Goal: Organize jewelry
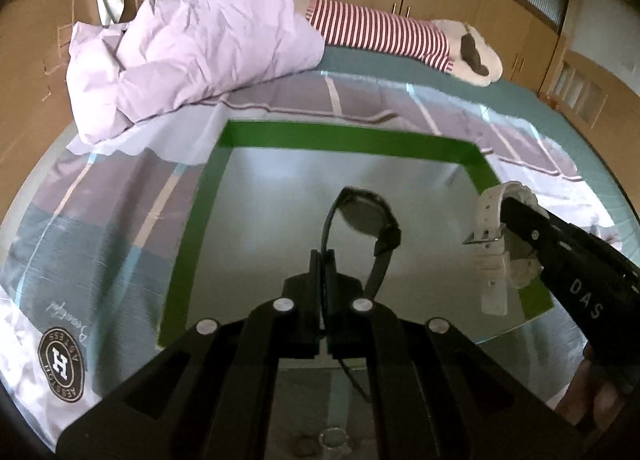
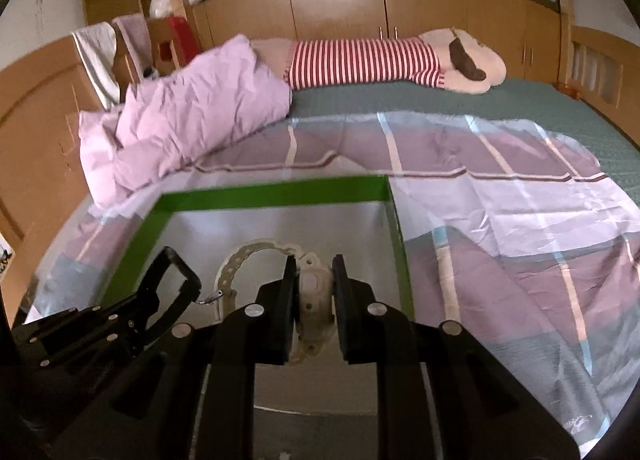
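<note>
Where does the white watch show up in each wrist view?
Left wrist view: white watch at the right edge, clamped in the right gripper.
Right wrist view: white watch at lower centre, between that gripper's pads.
Shared landmark: the green-edged tray beneath it.

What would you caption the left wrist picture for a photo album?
Left gripper pinching a black watch by its strap above a green-edged tray, right gripper alongside holding a white watch.
</note>
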### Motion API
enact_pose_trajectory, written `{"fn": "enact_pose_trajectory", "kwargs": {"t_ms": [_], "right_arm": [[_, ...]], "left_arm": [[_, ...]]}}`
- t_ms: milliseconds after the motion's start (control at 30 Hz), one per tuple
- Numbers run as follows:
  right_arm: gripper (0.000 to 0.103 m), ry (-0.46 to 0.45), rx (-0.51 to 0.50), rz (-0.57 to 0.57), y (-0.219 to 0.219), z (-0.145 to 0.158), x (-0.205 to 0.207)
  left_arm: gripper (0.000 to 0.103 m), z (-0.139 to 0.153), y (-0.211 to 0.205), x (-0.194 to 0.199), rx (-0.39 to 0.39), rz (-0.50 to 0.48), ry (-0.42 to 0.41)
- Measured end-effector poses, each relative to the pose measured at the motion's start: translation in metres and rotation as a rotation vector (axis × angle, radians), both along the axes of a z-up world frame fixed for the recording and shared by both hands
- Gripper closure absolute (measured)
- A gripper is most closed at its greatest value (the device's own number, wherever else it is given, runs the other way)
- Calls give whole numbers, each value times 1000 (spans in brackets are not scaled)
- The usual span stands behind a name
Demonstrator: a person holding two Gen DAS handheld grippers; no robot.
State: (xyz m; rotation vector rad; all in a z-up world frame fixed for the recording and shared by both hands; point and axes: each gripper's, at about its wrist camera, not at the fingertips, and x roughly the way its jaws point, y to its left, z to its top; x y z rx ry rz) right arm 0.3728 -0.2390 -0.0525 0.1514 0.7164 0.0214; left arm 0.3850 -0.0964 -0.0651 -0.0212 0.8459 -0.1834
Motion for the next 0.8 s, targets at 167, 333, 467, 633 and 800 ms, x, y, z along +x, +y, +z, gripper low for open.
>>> {"fn": "enact_pose_trajectory", "kwargs": {"t_ms": [167, 333, 467, 633, 800], "right_arm": [[83, 31, -6, -1, 4, -8, 5], [36, -70, -5, -17, -3, 23, -15], [26, -221, 56, -33, -16, 82, -51], [19, -375, 48, -22, -13, 142, -133], [10, -346, -29, -53, -11, 140, -197]], "left_arm": [[99, 2, 5, 4, -10, 7, -7], [4, 35, 14, -15, -10, 54, -167], [4, 100, 25, -53, -10, 22, -360], [4, 175, 56, -131, -120, 28, -541], [4, 179, 74, -195, -103, 24, -543]]}}
